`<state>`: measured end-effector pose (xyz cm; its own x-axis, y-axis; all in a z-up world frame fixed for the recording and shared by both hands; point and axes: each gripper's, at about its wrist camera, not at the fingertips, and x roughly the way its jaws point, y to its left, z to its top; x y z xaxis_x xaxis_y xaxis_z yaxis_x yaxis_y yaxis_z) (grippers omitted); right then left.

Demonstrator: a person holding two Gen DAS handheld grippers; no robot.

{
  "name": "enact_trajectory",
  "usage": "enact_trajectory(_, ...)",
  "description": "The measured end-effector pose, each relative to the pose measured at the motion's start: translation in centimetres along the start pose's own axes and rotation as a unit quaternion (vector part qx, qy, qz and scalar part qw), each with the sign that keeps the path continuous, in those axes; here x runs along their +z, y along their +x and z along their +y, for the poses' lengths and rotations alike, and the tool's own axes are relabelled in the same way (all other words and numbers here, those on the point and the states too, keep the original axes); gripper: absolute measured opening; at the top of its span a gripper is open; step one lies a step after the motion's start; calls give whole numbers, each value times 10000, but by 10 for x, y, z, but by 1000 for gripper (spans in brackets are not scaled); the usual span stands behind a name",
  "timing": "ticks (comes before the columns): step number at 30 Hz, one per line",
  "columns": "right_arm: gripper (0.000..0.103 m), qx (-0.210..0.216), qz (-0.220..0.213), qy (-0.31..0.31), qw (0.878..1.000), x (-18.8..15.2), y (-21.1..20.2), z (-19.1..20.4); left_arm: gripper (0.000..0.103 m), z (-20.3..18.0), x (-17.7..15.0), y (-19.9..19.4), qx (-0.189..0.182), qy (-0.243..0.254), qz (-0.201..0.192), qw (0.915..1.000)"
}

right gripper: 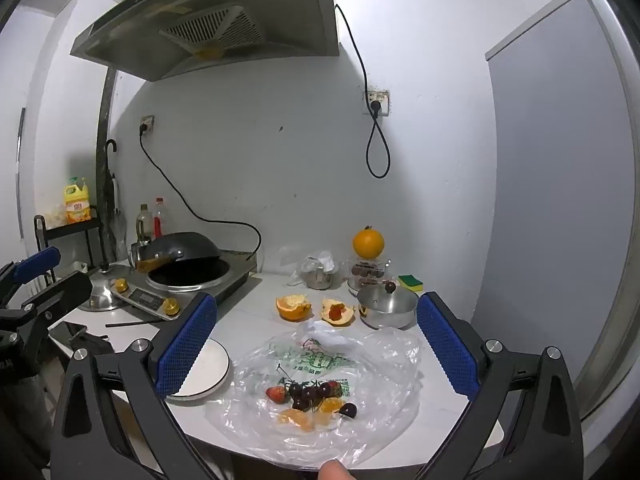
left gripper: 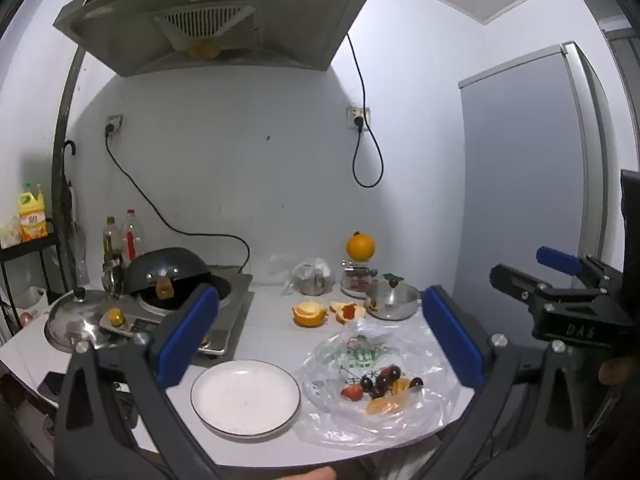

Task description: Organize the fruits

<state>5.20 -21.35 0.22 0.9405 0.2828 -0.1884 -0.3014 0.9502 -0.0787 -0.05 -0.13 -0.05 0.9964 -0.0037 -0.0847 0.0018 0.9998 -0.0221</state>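
Soft, bruisable red strawberry on crinkly clear plastic bag, counter's near edge: you pinch its sides gently; both grippers gape empty.

Strawberry, dark cherries, orange segments clustered on clear bag

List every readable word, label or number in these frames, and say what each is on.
"DAS": on the right gripper body, left wrist view.
Green print on the plastic bag: too blurred and creased to read.
Yellow bottle label: too small to read.
Stove panel: unreadable.
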Motion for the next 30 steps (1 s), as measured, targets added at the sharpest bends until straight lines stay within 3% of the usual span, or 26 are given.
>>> enact_trajectory(3, 102, 6, -47, 21, 10000, 0, 0, -1, 103, -5, -2, -7, -25, -8, 20, 10000)
enact_trajectory(5, 102, 11, -49, 22, 10000, -1, 0, 0, 103, -6, 0, 1, 22, -119, 263, 9996)
enact_trajectory(30, 102, 68, 19, 105, 9999, -1, 1, 3, 103, 4, -2, 0, -6, -181, 98, 9998)
